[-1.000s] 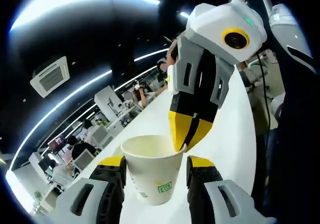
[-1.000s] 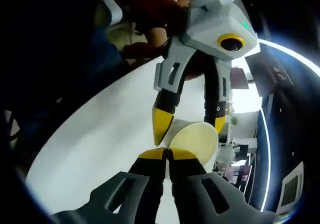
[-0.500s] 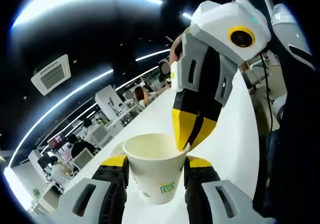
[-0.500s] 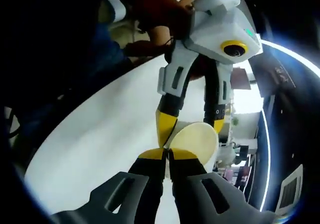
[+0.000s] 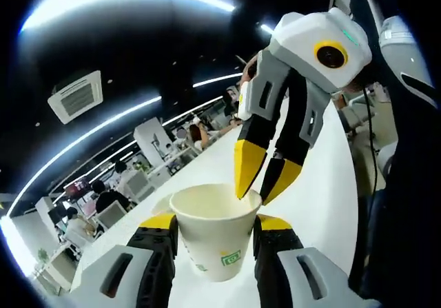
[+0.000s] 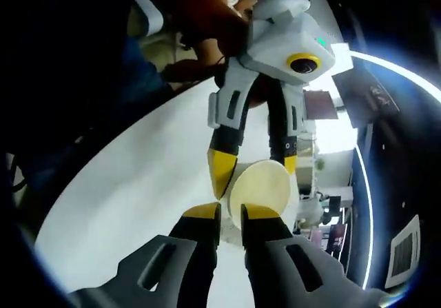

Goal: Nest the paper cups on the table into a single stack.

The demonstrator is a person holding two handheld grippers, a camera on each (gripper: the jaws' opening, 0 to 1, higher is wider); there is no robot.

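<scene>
In the left gripper view, nearest the lens, the left gripper (image 5: 213, 229) has its yellow-tipped jaws clamped on either side of a paper cup (image 5: 213, 235), which stands mouth-up between them with a small green mark on its wall. Just past the cup's rim the right gripper (image 5: 260, 177) reaches in from above, its two yellow tips spread with a clear gap between them and poised at the far edge of the rim, one tip just inside the mouth and the other outside it. A second curved pale edge peeks out at the left of the cup, which may be another cup nested below, though it is too slight to be sure. Behind both lies the white table (image 5: 324, 184), running away toward a dim hall with long ceiling lights. The right gripper view shows the same meeting from the other side: its own jaws rise parted from the bottom, the cup's round mouth (image 6: 260, 191) sits just beyond them, and the left gripper (image 6: 251, 167) brackets the cup from above. As a judgement, the step in hand is a release at the rim, the open tongs having nothing between them; the next move calls for drawing the right gripper clear without dragging the rim, then fetching another cup. Any remaining cups on the table are out of frame, so how far the stack has grown cannot be told.
</scene>
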